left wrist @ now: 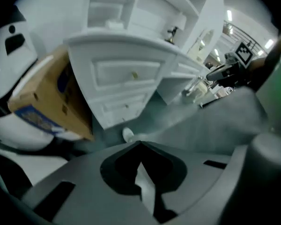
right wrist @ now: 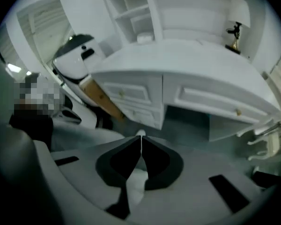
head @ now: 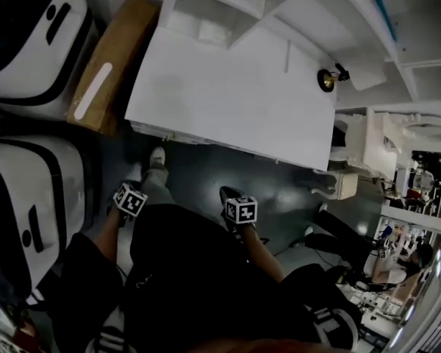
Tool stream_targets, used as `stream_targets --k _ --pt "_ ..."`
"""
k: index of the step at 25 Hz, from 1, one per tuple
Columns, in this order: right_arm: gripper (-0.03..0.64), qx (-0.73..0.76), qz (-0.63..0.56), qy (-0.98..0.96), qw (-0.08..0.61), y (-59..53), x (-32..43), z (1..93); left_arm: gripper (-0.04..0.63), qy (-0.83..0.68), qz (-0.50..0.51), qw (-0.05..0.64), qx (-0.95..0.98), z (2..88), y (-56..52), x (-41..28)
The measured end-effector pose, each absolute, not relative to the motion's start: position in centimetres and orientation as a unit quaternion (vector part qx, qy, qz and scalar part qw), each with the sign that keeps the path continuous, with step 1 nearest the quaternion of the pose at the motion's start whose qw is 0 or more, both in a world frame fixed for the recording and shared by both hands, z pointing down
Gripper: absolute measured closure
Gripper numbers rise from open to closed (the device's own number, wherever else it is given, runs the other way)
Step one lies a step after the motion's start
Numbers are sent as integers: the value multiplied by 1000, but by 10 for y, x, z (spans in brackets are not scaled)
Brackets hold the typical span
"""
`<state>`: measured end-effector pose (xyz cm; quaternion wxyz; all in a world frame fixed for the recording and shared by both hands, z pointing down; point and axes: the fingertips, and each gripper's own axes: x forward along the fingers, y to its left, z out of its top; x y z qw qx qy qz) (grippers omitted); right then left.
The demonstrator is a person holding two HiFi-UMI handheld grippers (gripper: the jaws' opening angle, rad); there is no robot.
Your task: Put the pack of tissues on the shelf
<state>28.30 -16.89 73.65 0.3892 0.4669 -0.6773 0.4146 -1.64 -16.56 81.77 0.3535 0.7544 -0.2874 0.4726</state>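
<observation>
A small white pack (head: 206, 29) lies in a low compartment of the white shelf unit (head: 228, 6) at the back of the white desk (head: 235, 94); I cannot tell whether it is the tissues. The pack (right wrist: 144, 38) shows again in the right gripper view and in the left gripper view (left wrist: 114, 25). Both grippers hang low in front of the person's body, well short of the desk. My left gripper (head: 130, 190) is shut with nothing between its jaws, whose tips meet (left wrist: 140, 144). My right gripper (head: 230, 195) is shut and empty too, tips touching (right wrist: 141, 137).
A brown cardboard box (head: 110, 65) leans against the desk's left side. Two white and black machines (head: 29, 43) (head: 29, 212) stand at the left. A small dark and gold ornament (head: 327, 78) sits on the desk's right part. Drawer fronts (right wrist: 131, 93) face me. Another person sits at the lower right (head: 397, 263).
</observation>
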Motion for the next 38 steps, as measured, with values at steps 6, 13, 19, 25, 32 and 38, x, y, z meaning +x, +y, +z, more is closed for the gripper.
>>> stream_targets --k 6,13,19,25,32,38 --pt "589 261 608 -571 485 112 294 829 586 -352 502 502 610 836 15 -55" --pt "592 320 748 -497 301 284 258 868 586 -391 496 571 525 815 262 -96" --pt "592 289 711 -509 391 378 234 890 586 -320 607 536 492 808 386 -153" --pt "592 453 566 -554 409 353 206 881 586 -316 592 406 621 823 371 -164" --pt "595 725 193 -632 193 197 167 624 586 -443 322 210 810 681 170 -132" --pt "595 684 -133 -712 -87 178 147 204 585 -492 -87 -95 861 216 101 -157"
